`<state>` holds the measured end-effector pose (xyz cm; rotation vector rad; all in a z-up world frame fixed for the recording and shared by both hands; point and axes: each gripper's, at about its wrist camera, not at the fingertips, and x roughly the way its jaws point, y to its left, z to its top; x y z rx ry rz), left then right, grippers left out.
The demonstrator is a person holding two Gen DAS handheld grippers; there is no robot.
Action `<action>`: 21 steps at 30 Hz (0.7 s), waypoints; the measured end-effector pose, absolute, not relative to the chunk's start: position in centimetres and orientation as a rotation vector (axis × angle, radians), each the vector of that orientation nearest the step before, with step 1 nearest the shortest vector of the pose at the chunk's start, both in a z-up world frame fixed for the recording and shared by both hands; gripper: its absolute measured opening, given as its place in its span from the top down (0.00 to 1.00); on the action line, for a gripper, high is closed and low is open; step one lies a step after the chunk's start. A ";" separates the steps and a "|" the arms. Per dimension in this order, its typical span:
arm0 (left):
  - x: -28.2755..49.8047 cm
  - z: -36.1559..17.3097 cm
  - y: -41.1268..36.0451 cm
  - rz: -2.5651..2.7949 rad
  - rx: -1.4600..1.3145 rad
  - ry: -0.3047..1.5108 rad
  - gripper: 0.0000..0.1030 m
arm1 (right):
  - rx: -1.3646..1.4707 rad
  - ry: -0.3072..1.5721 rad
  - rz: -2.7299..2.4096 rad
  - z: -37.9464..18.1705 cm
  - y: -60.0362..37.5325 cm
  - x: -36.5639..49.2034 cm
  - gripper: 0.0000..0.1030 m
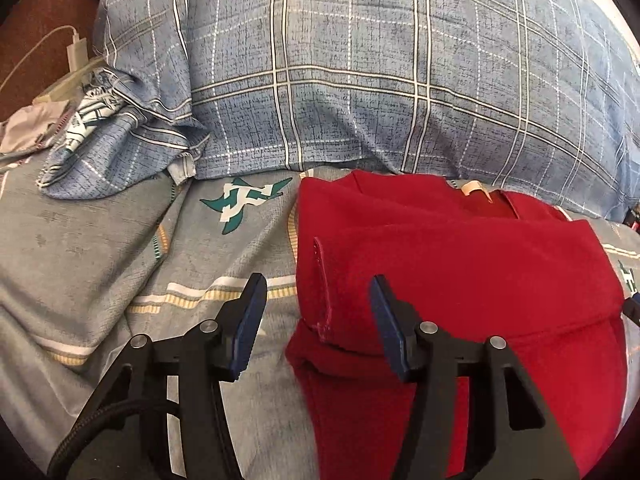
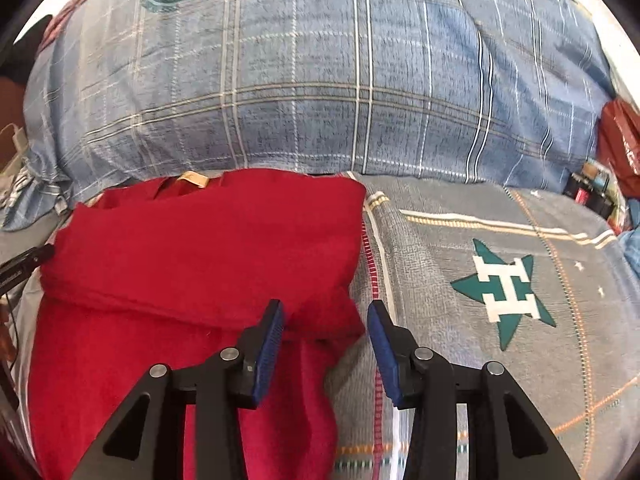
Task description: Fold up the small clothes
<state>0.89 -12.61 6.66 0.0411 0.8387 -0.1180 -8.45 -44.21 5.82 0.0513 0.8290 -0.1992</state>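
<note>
The left gripper (image 1: 318,296) has its jaws spread wide apart and holds nothing; its blue ribbed pads (image 1: 250,320) hover over the left edge of the red garment (image 1: 460,264), one finger above the sheet and the other above the cloth. The right gripper (image 2: 326,322) is likewise spread and empty, straddling the garment's right edge, with a folded corner of red fabric lying between its fingers.

The garment lies on a grey bedsheet (image 1: 100,248), partly folded: an upper layer is turned over a lower one, and a hemmed flap (image 1: 324,288) stands up near the left side. A tan neck label (image 2: 194,179) shows at its far edge. The cloth looks soft and fleecy.

The sheet is printed with thin stripes and a teal star emblem (image 2: 506,294). Behind the garment rises a plump blue plaid pillow (image 1: 360,68), and a white charger with cable (image 1: 76,50) sits at the far left.
</note>
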 end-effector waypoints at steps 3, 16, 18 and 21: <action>-0.1 7.2 -12.9 -0.121 0.044 0.829 0.48 | 0.038 0.812 -0.179 6.8 -43.5 -9.4 0.59; -6.2 6.2 -10.7 -0.115 -0.034 0.880 0.48 | 0.057 0.813 -0.197 6.6 -43.2 -10.3 0.54; -6.5 5.8 -10.2 -0.106 -0.047 0.880 0.48 | 0.082 0.819 -0.218 6.3 -43.9 -10.0 0.51; -6.3 4.9 -9.9 -0.099 -0.061 0.896 0.48 | 0.120 0.817 -0.255 6.3 -44.9 -9.2 0.49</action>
